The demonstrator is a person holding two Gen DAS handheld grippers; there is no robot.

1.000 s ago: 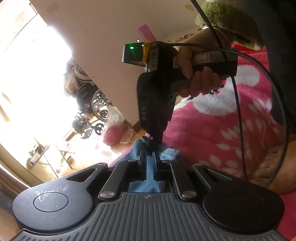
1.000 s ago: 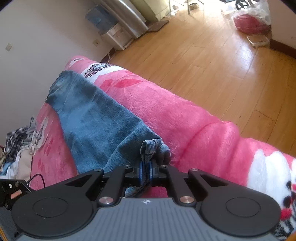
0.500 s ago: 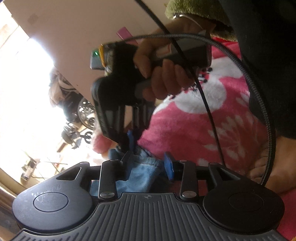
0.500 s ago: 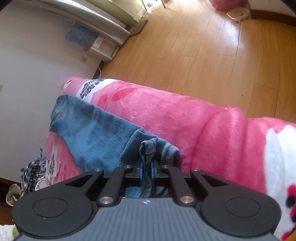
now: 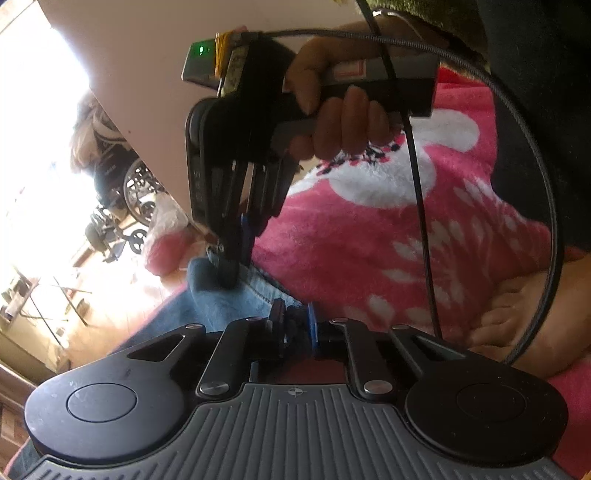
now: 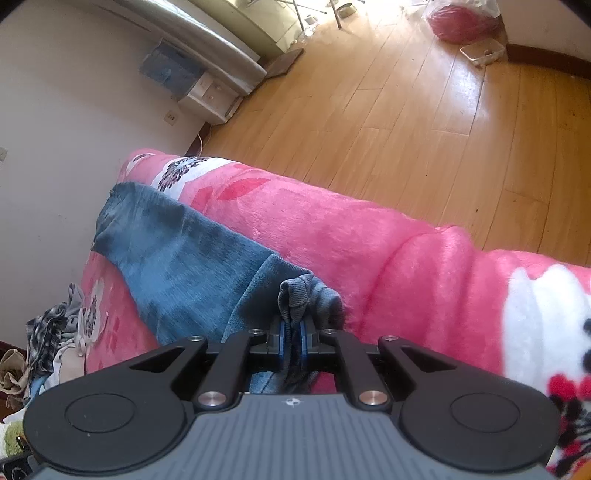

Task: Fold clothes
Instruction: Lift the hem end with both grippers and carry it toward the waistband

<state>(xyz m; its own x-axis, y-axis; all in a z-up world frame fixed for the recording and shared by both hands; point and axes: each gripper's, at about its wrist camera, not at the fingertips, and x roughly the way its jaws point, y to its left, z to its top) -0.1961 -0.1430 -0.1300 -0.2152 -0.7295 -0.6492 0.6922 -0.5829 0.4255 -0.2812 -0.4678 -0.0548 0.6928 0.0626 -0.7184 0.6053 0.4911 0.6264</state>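
Note:
A blue garment [image 6: 177, 258] lies stretched across a pink flowered blanket [image 6: 369, 258] near its edge. My right gripper [image 6: 293, 339] is shut on a bunched fold of the garment's near end. In the left wrist view a hand [image 5: 343, 125] holds that right gripper [image 5: 231, 266], which pinches the blue garment [image 5: 229, 299] from above. Just right of it, my left gripper [image 5: 293, 323] is closing, and its pads press on the garment's stitched edge. The blanket [image 5: 369, 240] fills the right side behind.
A heap of other clothes [image 6: 55, 332] lies at the blanket's left end. Beyond the blanket's edge is wooden floor [image 6: 406, 110] with a red bag [image 6: 461, 22]. A black cable [image 5: 421, 221] loops in front of a person's bare leg [image 5: 517, 314].
My left gripper stood open half a second ago and has since closed on the garment's edge, a little lower. The right gripper kept its grip and rolled slightly.

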